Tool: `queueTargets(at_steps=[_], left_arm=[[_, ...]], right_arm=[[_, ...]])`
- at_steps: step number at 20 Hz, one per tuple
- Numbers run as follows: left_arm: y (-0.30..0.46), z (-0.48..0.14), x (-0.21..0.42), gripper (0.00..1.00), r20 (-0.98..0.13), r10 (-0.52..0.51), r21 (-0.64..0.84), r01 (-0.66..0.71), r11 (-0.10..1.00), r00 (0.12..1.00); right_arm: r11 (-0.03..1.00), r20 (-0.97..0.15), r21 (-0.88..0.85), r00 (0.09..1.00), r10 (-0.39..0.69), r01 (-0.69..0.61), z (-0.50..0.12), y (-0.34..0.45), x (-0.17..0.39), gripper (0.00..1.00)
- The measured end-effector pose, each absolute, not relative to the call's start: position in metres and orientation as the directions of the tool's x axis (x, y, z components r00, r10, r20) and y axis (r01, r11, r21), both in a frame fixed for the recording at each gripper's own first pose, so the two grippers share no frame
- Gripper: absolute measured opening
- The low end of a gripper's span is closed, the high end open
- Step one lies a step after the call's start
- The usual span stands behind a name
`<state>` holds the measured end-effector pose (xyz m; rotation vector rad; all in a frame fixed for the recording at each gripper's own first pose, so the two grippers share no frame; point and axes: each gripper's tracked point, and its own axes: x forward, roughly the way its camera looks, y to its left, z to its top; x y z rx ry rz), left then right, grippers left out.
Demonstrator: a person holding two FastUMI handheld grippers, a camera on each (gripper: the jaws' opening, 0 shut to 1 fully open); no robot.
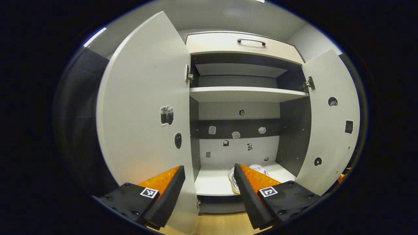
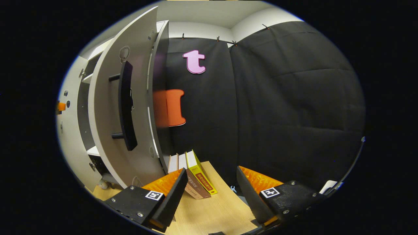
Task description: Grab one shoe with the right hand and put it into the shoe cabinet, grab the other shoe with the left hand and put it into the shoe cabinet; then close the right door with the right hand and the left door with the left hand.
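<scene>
**Both doors open, shoes on the bottom shelf**

Seemingly untouched by either tool, the shoe cabinet [image 1: 243, 94] stands with both doors swung wide. From the left gripper view, the left door [image 1: 143, 107] fills the near left, its inner face carrying a few small stickers, while the right door [image 1: 329, 124] hangs open at the far side, likewise dotted with stickers. Between them the interior shows a top drawer with a dark handle [image 1: 251, 41], an upper shelf [image 1: 245, 94] and a bottom shelf [image 1: 214, 181].

A white shoe [image 1: 233, 181] lies on that bottom shelf, toward its right half, partly hidden behind the left gripper's right finger; a second white shoe [image 1: 260, 169] peeks out just behind it, close beside the first. Whether the two touch cannot be told.

The left gripper [image 1: 209, 182] hovers in front of the cabinet's lower opening — fingers spread apart, nothing between them.

From the right gripper view, the right door [image 2: 111, 107] is seen from its outer side, a long dark handle [image 2: 125, 104] running down it. The right gripper [image 2: 212, 186] is released too — fingers wide, grasping nothing — above a wooden floor [image 2: 212, 212]. A few books [image 2: 192, 174] lean upright near the door's foot, against the black cloth wall [image 2: 277, 104].
</scene>
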<state>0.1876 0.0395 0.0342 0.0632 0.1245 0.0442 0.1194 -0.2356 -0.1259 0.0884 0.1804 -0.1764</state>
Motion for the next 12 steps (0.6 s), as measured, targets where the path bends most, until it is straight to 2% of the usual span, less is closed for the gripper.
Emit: queueTargets(at_steps=[5, 12], left_arm=[[0.063, 0.042, 0.132, 0.96, -0.077, 0.086, 0.072, -0.080, 0.994, 0.993], [0.097, 0.042, 0.095, 0.95, -0.094, 0.099, 0.024, -0.097, 0.995, 0.991]], right_arm=[[0.988, -0.195, 0.095, 0.975, -0.104, 0.124, -0.133, -0.217, 0.138, 0.93], [0.996, -0.206, 0.071, 0.978, -0.036, 0.051, -0.138, -0.179, 0.142, 0.93]])
